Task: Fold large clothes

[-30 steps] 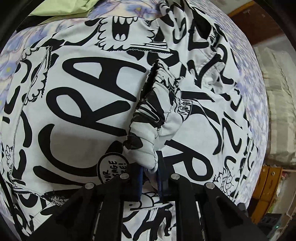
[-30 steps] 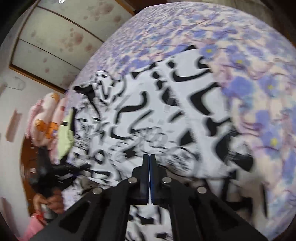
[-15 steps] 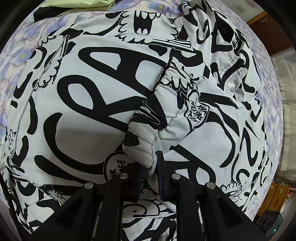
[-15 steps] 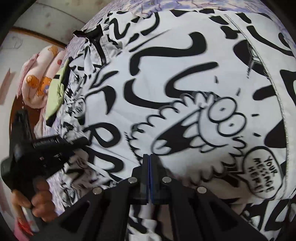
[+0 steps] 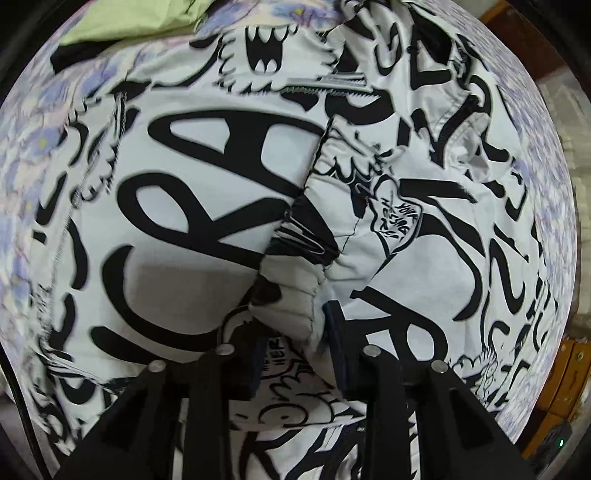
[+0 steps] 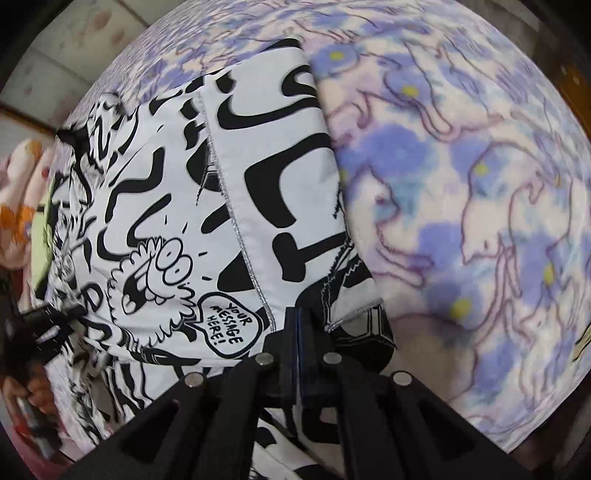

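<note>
A white jacket (image 5: 207, 206) with black graffiti print lies spread on a floral blanket (image 6: 461, 184). One sleeve is folded across its body, and the gathered cuff (image 5: 291, 306) ends between the fingers of my left gripper (image 5: 295, 350). Those jaws are opening and a gap shows beside the cuff. In the right wrist view the jacket (image 6: 258, 177) fills the left half. My right gripper (image 6: 297, 319) is shut, with nothing visible between its fingers, and its tips sit over the jacket's lower edge near the blanket. At that view's left edge a hand (image 6: 33, 387) holds the other gripper.
A light green cloth (image 5: 122, 18) lies past the jacket at the top left. Pink and orange patterned bedding (image 6: 18, 192) sits at the far left in the right wrist view. Wooden furniture (image 5: 565, 373) stands off the blanket's right side.
The left jaws have spread apart around the cuff, which they pinched before. The right gripper has swung from over the cartoon face toward the jacket's edge beside the blanket.
</note>
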`<state>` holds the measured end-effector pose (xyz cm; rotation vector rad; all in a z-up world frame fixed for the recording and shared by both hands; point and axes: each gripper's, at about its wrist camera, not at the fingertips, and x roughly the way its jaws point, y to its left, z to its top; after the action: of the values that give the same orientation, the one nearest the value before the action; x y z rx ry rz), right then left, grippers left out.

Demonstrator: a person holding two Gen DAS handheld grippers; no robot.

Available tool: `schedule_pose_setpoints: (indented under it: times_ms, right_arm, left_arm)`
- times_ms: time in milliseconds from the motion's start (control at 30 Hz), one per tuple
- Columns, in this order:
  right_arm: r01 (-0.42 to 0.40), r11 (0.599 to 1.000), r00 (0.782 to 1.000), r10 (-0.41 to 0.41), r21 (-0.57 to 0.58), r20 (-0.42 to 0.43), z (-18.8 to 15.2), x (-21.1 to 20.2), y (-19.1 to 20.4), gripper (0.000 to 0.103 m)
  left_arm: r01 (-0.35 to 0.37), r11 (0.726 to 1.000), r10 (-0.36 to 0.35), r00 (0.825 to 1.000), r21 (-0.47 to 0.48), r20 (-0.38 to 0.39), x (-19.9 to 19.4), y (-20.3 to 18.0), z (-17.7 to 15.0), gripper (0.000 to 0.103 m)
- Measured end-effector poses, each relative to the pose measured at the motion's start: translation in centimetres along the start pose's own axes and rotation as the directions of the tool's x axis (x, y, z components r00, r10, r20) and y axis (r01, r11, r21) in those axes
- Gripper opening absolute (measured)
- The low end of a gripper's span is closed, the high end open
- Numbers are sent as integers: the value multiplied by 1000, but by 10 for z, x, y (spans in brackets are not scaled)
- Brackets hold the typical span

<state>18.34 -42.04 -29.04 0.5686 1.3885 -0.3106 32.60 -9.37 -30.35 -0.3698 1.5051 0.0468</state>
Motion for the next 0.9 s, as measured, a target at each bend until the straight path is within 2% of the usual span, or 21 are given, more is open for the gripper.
schedule_pose_setpoints:
  times_ms: [100,167,200,267,333,400,467,500,567,600,633,667,733,767,800,833,900]
  right_arm:
    - [33,999,999,-33,-27,-2,0,3,6,0]
    - [58,997,998,-58,-57,0,-1,3,10,0]
    - [65,996,998,-65,-64,-1,-1,2,12,0]
    - [76,995,997,-76,-65,-7,0,3,25,0]
    - [60,994,998,-60,-95,4,2,-4,39,0]
    - [-12,981,998,23,-192,56,5,-18,63,0]
    - [-62,965,993,86,-255,84,7,-27,81,0]
    - [-123,950,983,156,-288,93,9,-32,94,0]
    - [-200,927,965,242,-317,97,14,-34,105,0]
    - [-241,910,953,288,-338,95,17,-34,115,0]
    - [-267,894,943,319,-359,95,21,-32,123,0]
    - [-290,874,931,352,-390,95,23,-28,135,0]
    - [-314,849,920,382,-426,84,25,-24,141,0]
    - [-327,839,916,395,-435,74,27,-16,149,0]
    - [-344,832,911,408,-435,59,28,-7,153,0]
    - [-354,831,909,413,-428,50,28,-4,151,0]
    - [-376,837,912,410,-398,1,33,20,153,0]
  left_arm:
    - [-60,994,55,997,88,49,-25,-10,-2,33]
    - [-152,972,131,984,180,123,-49,-22,-10,47]
    - [-183,960,152,976,214,153,-58,-28,-13,61]
    - [-215,927,149,963,307,226,-77,-45,-24,64]
    - [-174,901,90,971,398,221,-85,-65,-32,64]
    - [-92,864,9,986,495,167,-87,-90,-40,64]
    - [-36,837,-51,988,546,144,-86,-111,-47,64]
    - [-1,824,-85,989,567,124,-83,-121,-51,64]
    - [55,804,-133,987,593,89,-76,-141,-57,60]
    - [75,798,-151,986,599,78,-72,-149,-59,49]
    - [89,797,-159,985,597,65,-66,-155,-59,38]
    - [97,804,-159,986,587,54,-59,-160,-57,33]
    - [121,827,-161,987,550,24,-42,-165,-50,16]
    - [148,844,-170,985,516,-5,-31,-164,-45,14]
    - [167,861,-175,984,480,-28,-21,-162,-42,4]
    - [181,882,-179,983,435,-47,-11,-158,-37,2]
    - [166,917,-157,986,364,-55,8,-148,-29,2]
